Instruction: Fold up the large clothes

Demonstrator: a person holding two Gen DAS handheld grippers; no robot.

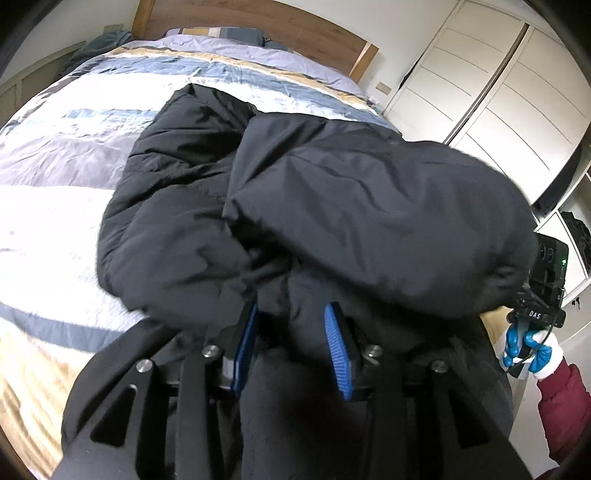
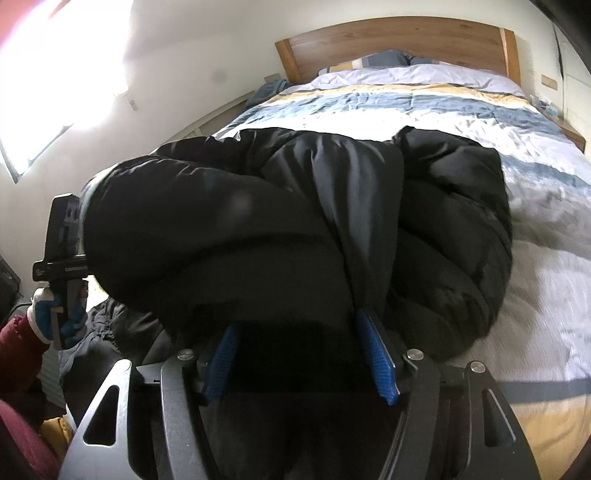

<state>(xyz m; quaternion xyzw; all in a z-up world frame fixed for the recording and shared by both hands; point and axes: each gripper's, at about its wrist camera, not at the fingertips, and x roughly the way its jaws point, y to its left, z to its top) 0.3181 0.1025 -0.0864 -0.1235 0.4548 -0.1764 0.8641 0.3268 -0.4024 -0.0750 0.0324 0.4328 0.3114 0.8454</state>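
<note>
A large black padded jacket (image 1: 332,206) lies bunched on the striped bed, its near part lifted; it also fills the right wrist view (image 2: 295,229). My left gripper (image 1: 291,314) has its blue pads (image 1: 334,343) apart with a thick fold of the jacket between them, gripping it. My right gripper (image 2: 295,325) likewise has thick jacket fabric between its blue pads (image 2: 376,354). The right gripper's body shows at the right edge of the left wrist view (image 1: 543,295); the left gripper's body shows at the left of the right wrist view (image 2: 64,258).
The bed has a striped blue, white and yellow duvet (image 1: 74,155) and a wooden headboard (image 1: 258,22). White wardrobe doors (image 1: 498,92) stand to the right. A bright window (image 2: 44,74) is on the left wall. Other clothes (image 2: 99,321) lie beside the bed.
</note>
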